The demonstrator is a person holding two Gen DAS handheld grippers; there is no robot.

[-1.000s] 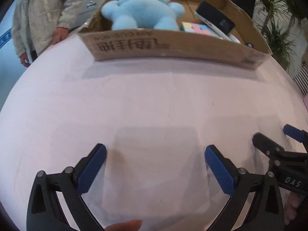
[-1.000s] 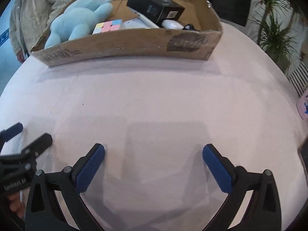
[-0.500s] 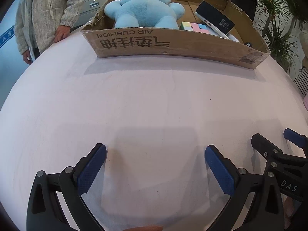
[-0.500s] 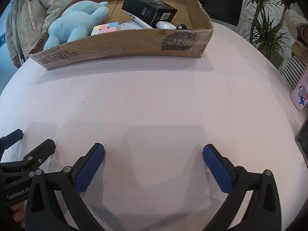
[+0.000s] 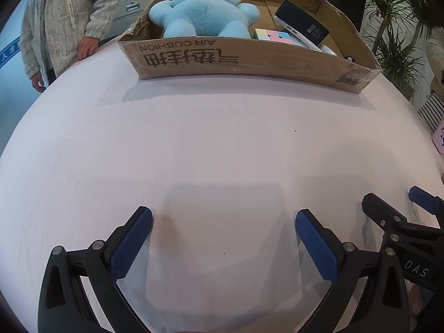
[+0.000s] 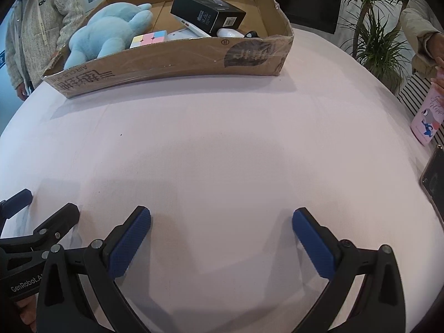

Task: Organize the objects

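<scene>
Hovering wide open and empty, both tongs (image 5: 224,238) (image 6: 221,237) sit higher over the surface (image 5: 222,152); box (image 5: 244,58) looks farther than before.

bystander (image 5: 63,19) | potted plant (image 6: 371,27) | pink bottle (image 6: 428,116) | phone (image 6: 435,177)

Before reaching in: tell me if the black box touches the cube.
Apart. The right wrist view shows bare cardboard floor and a white device between the black box and the pastel cube.
</scene>
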